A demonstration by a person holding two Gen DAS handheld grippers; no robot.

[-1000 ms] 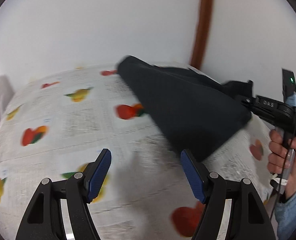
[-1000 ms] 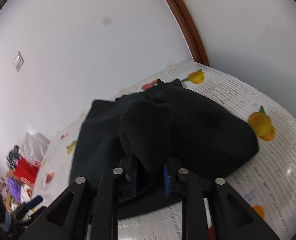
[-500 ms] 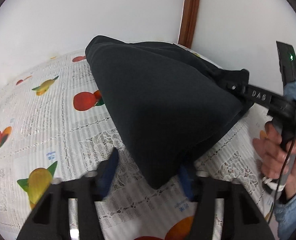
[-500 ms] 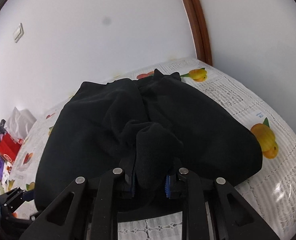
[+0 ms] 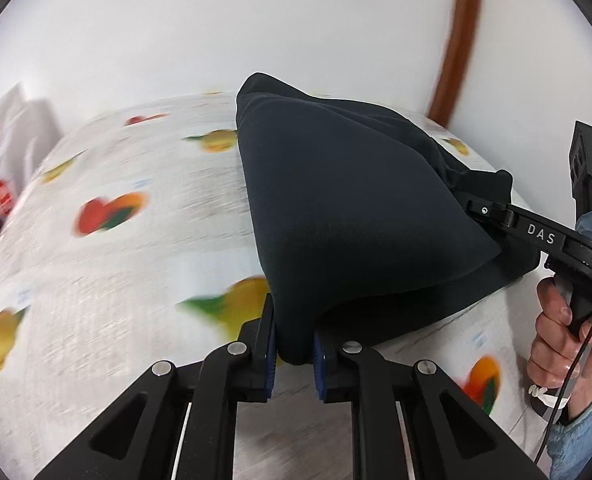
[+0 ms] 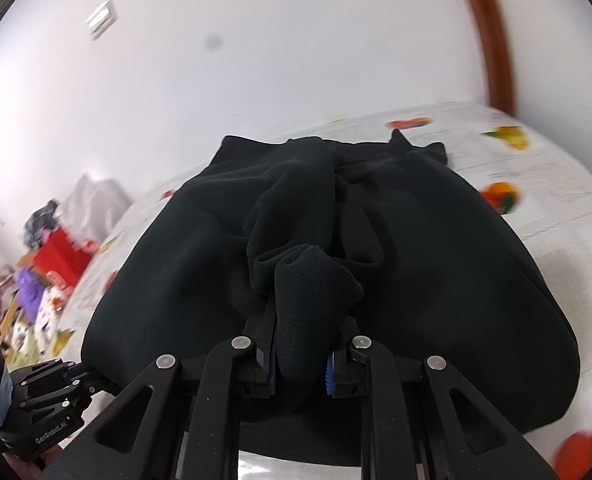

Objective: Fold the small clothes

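Two grippers are both clamping the same black garment (image 5: 347, 216). The left gripper (image 5: 294, 350) is pinching a corner at bottom centre of its view, jaws closed on cloth. The right gripper (image 6: 299, 364) is squeezing a bunched fold at lower centre of its own view, jaws also closed on fabric. The garment is draping over the fruit-print tablecloth (image 5: 108, 280), filling the middle of both frames. The person's right hand (image 5: 563, 344) is showing at the right edge, with colourful clutter (image 6: 52, 268) blurring at centre left.
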